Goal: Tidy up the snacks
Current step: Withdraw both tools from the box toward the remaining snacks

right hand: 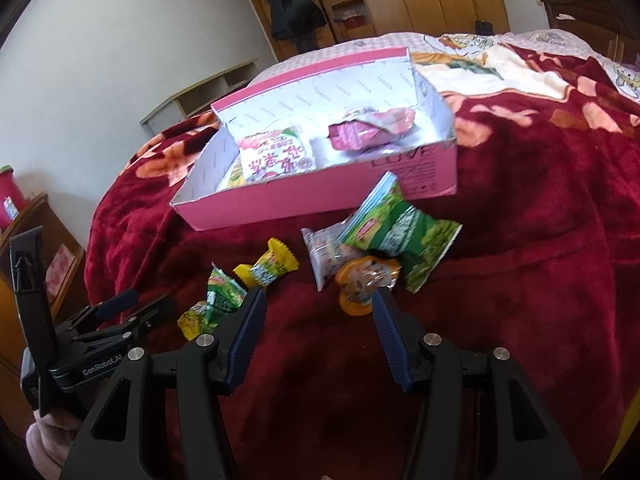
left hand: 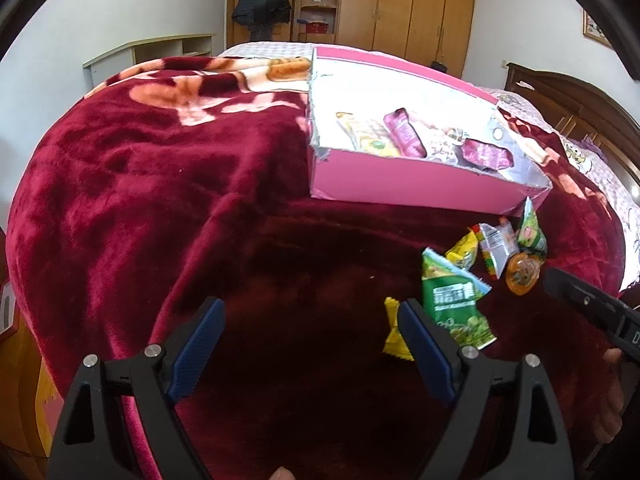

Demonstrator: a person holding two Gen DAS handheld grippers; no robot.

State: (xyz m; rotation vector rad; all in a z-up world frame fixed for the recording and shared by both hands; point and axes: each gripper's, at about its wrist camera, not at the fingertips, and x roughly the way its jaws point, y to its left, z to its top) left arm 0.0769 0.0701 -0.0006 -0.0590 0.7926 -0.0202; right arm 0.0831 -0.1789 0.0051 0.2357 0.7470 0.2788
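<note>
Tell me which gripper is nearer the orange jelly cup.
Right. The right gripper has the orange jelly cup just ahead of its fingers, open and empty. The left gripper sits off to the cup's left, beyond the green snack bag.

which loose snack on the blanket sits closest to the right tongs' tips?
The round orange jelly cup, right by the tip of one finger of the right tongs; it is the only cup-shaped one, the rest are flat wrappers lying farther off.

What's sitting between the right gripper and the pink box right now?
In the right wrist view, the right gripper is open; the orange jelly cup, a clear-wrapped snack and a green pea packet lie before the pink box.
</note>
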